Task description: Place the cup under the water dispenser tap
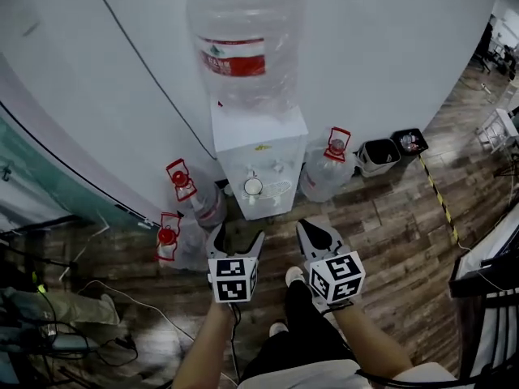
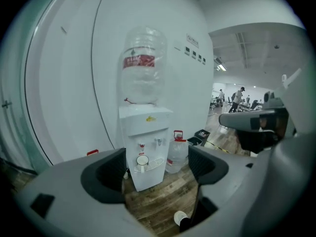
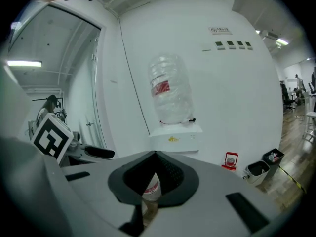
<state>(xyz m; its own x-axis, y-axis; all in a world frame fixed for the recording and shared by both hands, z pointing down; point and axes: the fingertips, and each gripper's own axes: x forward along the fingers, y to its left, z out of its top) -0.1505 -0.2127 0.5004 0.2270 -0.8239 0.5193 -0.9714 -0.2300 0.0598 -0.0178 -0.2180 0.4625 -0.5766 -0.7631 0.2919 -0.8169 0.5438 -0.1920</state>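
Note:
A white water dispenser (image 1: 258, 162) with a big clear bottle (image 1: 243, 35) on top stands against the curved wall. A white cup (image 1: 253, 186) sits on its drip tray; in the left gripper view the cup (image 2: 142, 160) stands below the red tap (image 2: 142, 146). My left gripper (image 1: 238, 235) is open and empty, a good way back from the dispenser, and its own view (image 2: 158, 169) frames the dispenser between the jaws. My right gripper (image 1: 313, 225) hangs beside it, shut on nothing (image 3: 155, 154).
Water jugs with red caps stand on the wooden floor left (image 1: 199, 203) and right (image 1: 328, 173) of the dispenser. Two small bins (image 1: 378, 156) sit further right by the wall. Yellow-black tape (image 1: 438, 194) runs across the floor. Cables (image 1: 97, 298) lie at left.

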